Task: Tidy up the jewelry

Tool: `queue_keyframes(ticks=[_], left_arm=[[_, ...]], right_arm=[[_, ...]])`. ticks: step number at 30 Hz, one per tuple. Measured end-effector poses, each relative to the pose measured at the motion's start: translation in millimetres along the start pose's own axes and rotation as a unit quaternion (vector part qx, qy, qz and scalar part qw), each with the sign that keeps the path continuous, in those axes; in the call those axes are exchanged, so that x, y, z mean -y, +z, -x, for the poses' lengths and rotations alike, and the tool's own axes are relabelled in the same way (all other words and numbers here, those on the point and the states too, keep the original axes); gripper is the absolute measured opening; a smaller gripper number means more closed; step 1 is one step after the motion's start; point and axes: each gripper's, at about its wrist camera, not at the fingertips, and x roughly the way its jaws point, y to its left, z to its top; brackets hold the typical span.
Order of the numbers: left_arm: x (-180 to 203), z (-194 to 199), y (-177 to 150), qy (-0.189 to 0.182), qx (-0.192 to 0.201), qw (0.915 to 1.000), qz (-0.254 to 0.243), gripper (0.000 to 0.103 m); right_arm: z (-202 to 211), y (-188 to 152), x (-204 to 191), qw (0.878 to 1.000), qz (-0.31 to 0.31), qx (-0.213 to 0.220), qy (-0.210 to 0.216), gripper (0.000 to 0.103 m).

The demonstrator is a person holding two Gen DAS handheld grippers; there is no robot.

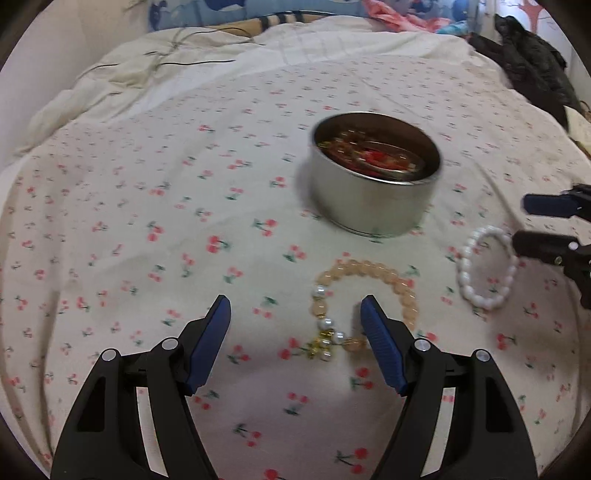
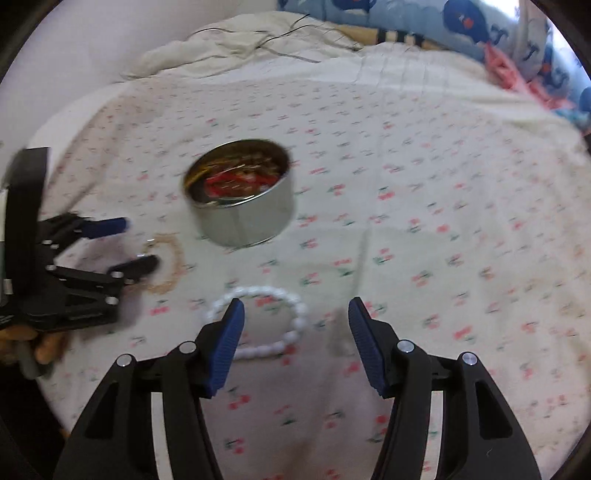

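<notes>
A round metal tin (image 1: 375, 181) holding red and gold jewelry stands on the cherry-print bed sheet; it also shows in the right wrist view (image 2: 242, 192). A peach bead bracelet (image 1: 369, 299) with pearl and gold beads lies in front of the tin, between the fingers of my open left gripper (image 1: 295, 310). A white bead bracelet (image 1: 487, 271) lies to its right, and in the right wrist view (image 2: 266, 321) it sits partly between the fingers of my open right gripper (image 2: 295, 314). The peach bracelet (image 2: 171, 266) shows by the left gripper (image 2: 140, 243) there.
The sheet (image 1: 147, 221) covers a bed. A rumpled white blanket (image 1: 147, 74) with thin cables lies at the far side. Dark clothing (image 1: 532, 62) is piled at the far right, with blue patterned pillows (image 2: 461, 22) behind.
</notes>
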Motion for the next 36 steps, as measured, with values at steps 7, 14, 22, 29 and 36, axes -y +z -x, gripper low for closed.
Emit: queue_keyframes(ticks=[7,14,22,29,36], left_arm=[[2.2,4.1,0.2,-0.058,0.006,0.9982,0.016,0.07],[15.1,3.0,-2.7,-0.067,0.009,0.9977,-0.004,0.064],[12.7,-1.1,-2.1,-0.065,0.002,0.9979,0.0,0.055],[21.4,-0.9,-3.8,-0.062,0.007,0.998,-0.014,0.024],[7.8,2.4,-0.7,-0.061,0.013,0.9979,0.017,0.015]], right_arm=[[-16.4,-4.9,-23.1,0.999,0.032,-0.014,0.016,0.057],[-28.7,-10.4,-38.1,0.996,0.083,-0.028,-0.025,0.036],[-24.2,-8.1,-23.4,0.999,0.047,-0.016,-0.023,0.051],[-30.3,-8.8,-30.7,0.997,0.064,-0.024,-0.031,0.008],[-22.4,-3.2,-13.4,0.999,0.032,-0.008,-0.031,0.009]])
